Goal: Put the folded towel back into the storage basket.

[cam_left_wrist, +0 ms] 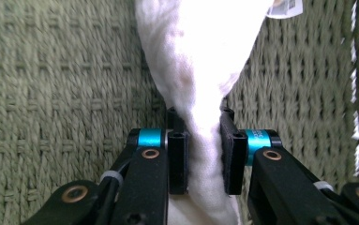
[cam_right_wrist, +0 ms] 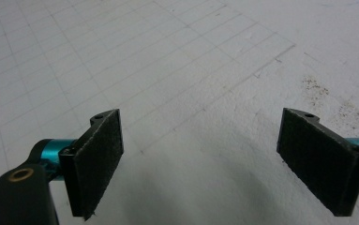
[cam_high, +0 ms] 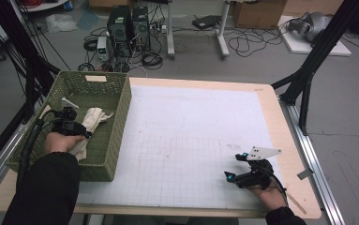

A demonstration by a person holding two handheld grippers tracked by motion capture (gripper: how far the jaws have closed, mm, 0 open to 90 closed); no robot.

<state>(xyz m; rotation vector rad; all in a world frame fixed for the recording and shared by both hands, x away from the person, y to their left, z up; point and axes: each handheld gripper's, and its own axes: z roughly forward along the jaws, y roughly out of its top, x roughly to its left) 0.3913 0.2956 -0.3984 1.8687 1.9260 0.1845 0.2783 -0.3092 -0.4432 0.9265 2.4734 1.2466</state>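
White cloth (cam_left_wrist: 200, 70) cut off top and bottom, its tag (cam_left_wrist: 285, 7) unreadable, basket (cam_left_wrist: 50, 93) weave blurred.

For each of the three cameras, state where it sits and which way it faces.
High view: fixed above the person's side, looking forward and down on the table; both forearms enter from the bottom, with the left gripper in the green basket and the right gripper over the white mat.
Left gripper view: rides on the left gripper, looking along its jaws, shut on the white cloth against the basket weave.
Right gripper view: rides on the right gripper, facing the gridded mat between wide-open jaws.
Shared: high and left gripper views both show cloth and basket.
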